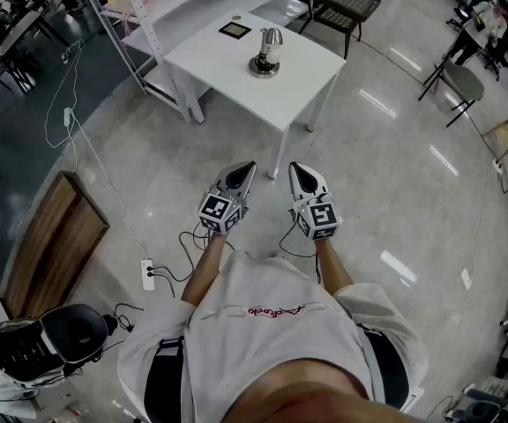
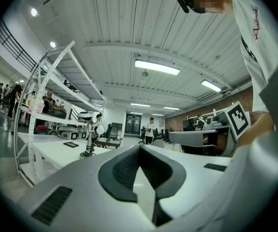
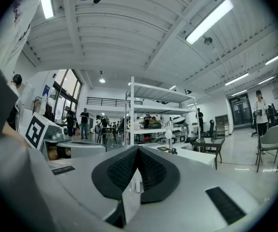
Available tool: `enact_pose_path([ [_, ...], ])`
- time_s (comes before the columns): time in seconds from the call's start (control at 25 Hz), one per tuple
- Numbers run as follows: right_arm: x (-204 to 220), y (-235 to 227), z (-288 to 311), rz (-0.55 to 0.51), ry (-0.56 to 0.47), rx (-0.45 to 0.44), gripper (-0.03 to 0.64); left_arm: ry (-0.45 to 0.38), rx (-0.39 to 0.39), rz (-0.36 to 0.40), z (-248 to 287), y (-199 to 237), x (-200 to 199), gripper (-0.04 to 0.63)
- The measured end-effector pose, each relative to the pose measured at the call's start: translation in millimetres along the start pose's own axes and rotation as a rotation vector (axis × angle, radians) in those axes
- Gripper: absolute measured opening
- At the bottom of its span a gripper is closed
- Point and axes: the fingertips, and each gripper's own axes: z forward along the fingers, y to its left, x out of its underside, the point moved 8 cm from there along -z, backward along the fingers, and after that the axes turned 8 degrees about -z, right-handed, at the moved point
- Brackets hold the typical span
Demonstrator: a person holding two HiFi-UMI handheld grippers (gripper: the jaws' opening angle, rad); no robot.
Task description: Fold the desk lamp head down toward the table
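Note:
A small silver desk lamp (image 1: 267, 53) stands upright on a round base near the middle of a white table (image 1: 227, 85), some way ahead of me. Its head sits raised on the stem; the same lamp (image 2: 91, 134) shows at the left of the left gripper view, and the lamp (image 3: 168, 140) shows small beyond the jaws in the right gripper view. My left gripper (image 1: 247, 166) and right gripper (image 1: 294, 167) are held side by side, level, in front of my chest, well short of the table. Both are shut with nothing between the jaws.
A dark tablet (image 1: 235, 30) lies on the table's far side. A white shelving rack (image 1: 153, 25) stands behind it and a black glass-topped table (image 1: 342, 3) to the right. Cables and a power strip (image 1: 148, 274) lie on the floor at left, next to a wooden board (image 1: 56, 241).

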Motion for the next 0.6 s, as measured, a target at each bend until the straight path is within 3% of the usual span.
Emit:
enact_pose_path([
  [0.6, -2.9, 3.5, 7.8, 0.052, -0.027, -0.019, 0.031, 0.011, -0.006, -0.003, 0.7, 4.6, -5.4, 0.02],
])
